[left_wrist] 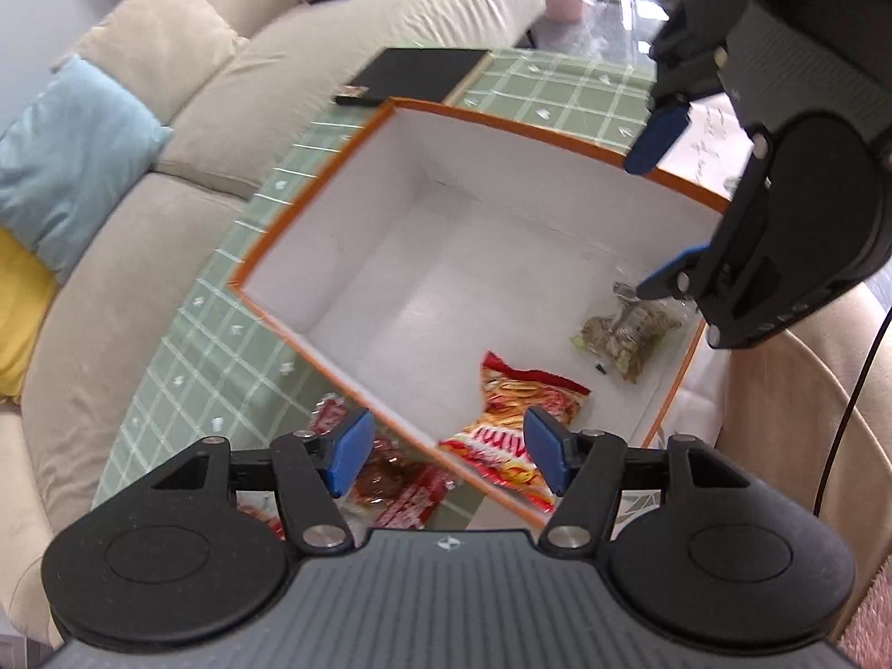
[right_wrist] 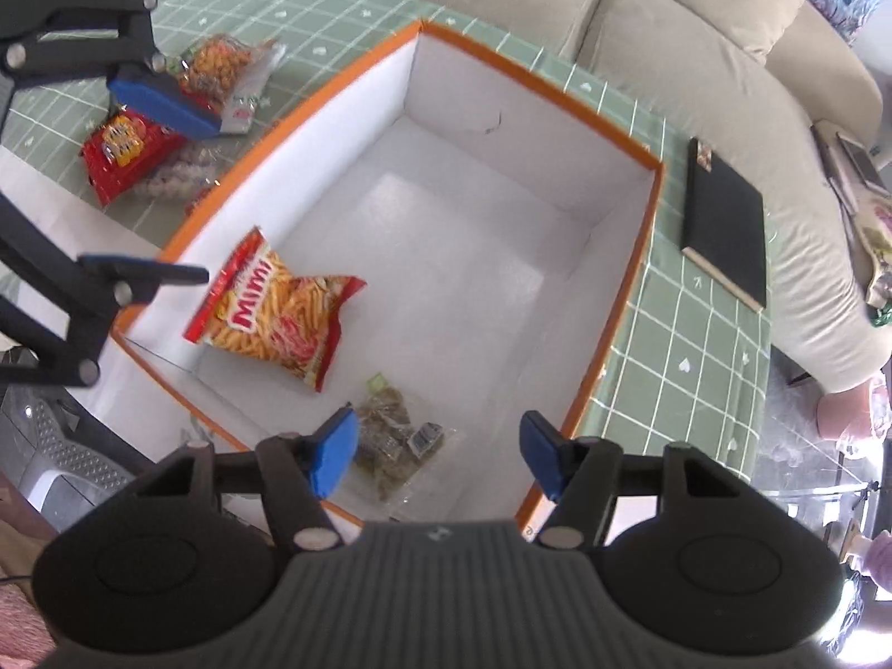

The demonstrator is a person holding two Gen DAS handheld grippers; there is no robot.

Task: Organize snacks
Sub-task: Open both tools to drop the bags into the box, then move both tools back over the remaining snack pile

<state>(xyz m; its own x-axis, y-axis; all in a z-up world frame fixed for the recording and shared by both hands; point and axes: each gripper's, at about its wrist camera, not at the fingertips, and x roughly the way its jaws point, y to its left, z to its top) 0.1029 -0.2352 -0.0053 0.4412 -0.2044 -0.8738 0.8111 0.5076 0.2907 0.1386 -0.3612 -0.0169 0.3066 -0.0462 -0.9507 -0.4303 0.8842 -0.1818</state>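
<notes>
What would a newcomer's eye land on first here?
The big orange-rimmed box with its white inside, on the green checked cloth. On its floor lie a red MIMI bag and a clear packet. Both grippers, left and right, hang open above it, and more snacks wait outside on the cloth.

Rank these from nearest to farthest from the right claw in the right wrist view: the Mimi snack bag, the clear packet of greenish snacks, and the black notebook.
1. Clear packet of greenish snacks: in the box, just beyond the right claw.
2. Mimi snack bag: in the box, against its left wall.
3. Black notebook: outside the box, on the green cloth at right.
</notes>
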